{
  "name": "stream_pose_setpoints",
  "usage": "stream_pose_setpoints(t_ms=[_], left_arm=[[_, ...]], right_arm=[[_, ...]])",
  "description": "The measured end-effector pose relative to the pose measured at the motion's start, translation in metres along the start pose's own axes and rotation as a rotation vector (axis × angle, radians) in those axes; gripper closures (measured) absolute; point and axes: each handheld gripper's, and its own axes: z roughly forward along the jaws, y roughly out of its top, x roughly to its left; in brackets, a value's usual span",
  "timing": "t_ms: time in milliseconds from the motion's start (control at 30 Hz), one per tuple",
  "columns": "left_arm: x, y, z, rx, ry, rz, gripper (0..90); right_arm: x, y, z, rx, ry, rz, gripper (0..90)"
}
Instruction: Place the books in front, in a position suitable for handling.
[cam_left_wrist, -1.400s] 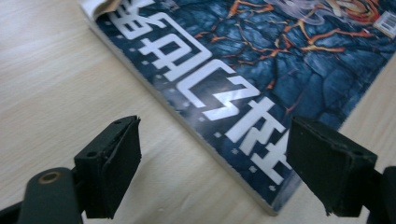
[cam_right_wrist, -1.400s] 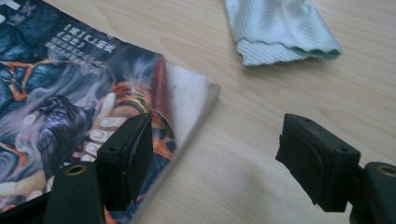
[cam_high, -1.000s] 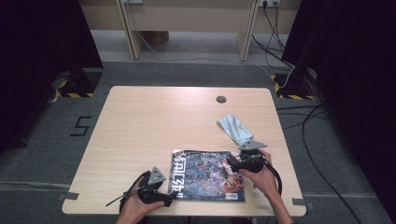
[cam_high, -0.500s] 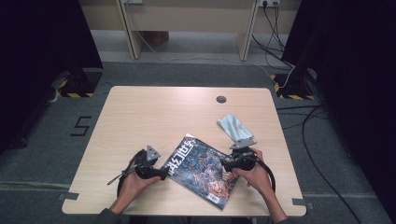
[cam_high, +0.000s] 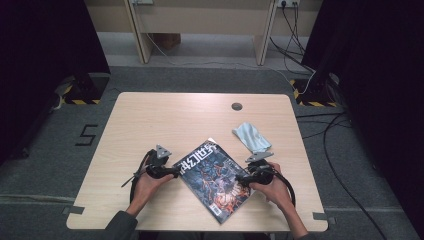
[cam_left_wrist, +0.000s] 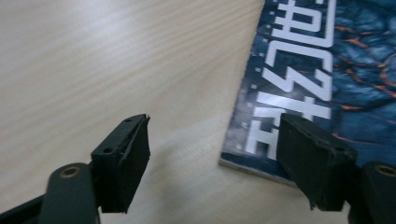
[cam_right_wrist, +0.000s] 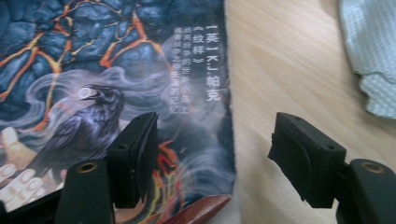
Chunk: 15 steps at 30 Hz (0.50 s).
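Near the table's (cam_high: 150, 115) front edge the magazine (cam_high: 215, 180) lies flat and askew, thin, floppy, glossy; my left gripper (cam_left_wrist: 212, 154) and right gripper (cam_right_wrist: 212, 154), jaws apart and just narrowing, straddle its opposite edges; I'd pinch there

The high view is evenly lit from above: the bench (cam_high: 150, 125) is bright and matte, without glare, while both upper corners and the right edge sink into near black. Shadows under the hands are short and soft. That view is slightly soft overall, with fine detail lost. In the left gripper view the black fingers (cam_left_wrist: 122, 161) at the bottom are blurred, and a faint shadow lies between them. In the right gripper view the magazine (cam_right_wrist: 116, 70) print is readable; the cloth (cam_right_wrist: 371, 51) at upper right looks pale and washed out.
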Motion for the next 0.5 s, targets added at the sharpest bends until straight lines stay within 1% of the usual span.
stream_pose_setpoints(t_ms=[33,67,100,133,167,200,233,267,300,333,367,400,500], left_arm=[[-0.004,-0.003,-0.004,-0.009,-0.034,-0.025,23.0],[-0.009,-0.006,-0.008,-0.017,-0.057,-0.039,22.8],[-0.015,-0.009,-0.013,-0.025,-0.075,-0.043,22.8],[-0.021,-0.012,-0.018,-0.033,-0.091,-0.038,22.9],[-0.027,-0.016,-0.021,-0.034,-0.107,-0.038,23.1],[-0.033,-0.02,-0.023,-0.027,-0.119,-0.034,23.3],[-0.039,-0.024,-0.024,-0.017,-0.133,-0.04,23.5],[-0.044,-0.028,-0.024,-0.006,-0.155,-0.05,23.7],[-0.049,-0.03,-0.023,0.011,-0.177,-0.053,24.3],[-0.054,-0.032,-0.022,0.021,-0.189,-0.044,24.3],[-0.057,-0.032,-0.02,0.025,-0.188,-0.03,24.8],[-0.06,-0.032,-0.018,0.028,-0.188,-0.024,24.8],[-0.062,-0.031,-0.016,0.02,-0.196,-0.018,26.2]], right_arm=[[0.001,-0.001,0.0,0.002,0.004,-0.001,33.0],[0.001,-0.002,0.0,-0.003,0.004,-0.001,33.5],[0.001,-0.002,0.0,-0.002,0.01,0.007,33.8],[0.001,-0.003,-0.001,0.001,0.012,0.008,34.1],[0.002,-0.003,-0.001,-0.001,0.016,0.006,34.8],[0.003,-0.004,-0.002,0.002,0.025,0.011,35.4],[0.005,-0.005,-0.002,-0.001,0.04,0.011,36.1],[0.006,-0.006,-0.002,0.002,0.047,0.009,36.7],[0.008,-0.007,-0.002,-0.004,0.048,0.001,35.4],[0.01,-0.008,-0.003,-0.002,0.04,0.001,35.3],[0.012,-0.009,-0.004,0.005,0.044,0.012,35.3],[0.012,-0.009,-0.004,0.005,0.044,0.012,35.3],[0.017,-0.009,-0.005,0.009,0.036,-0.004,34.3]])
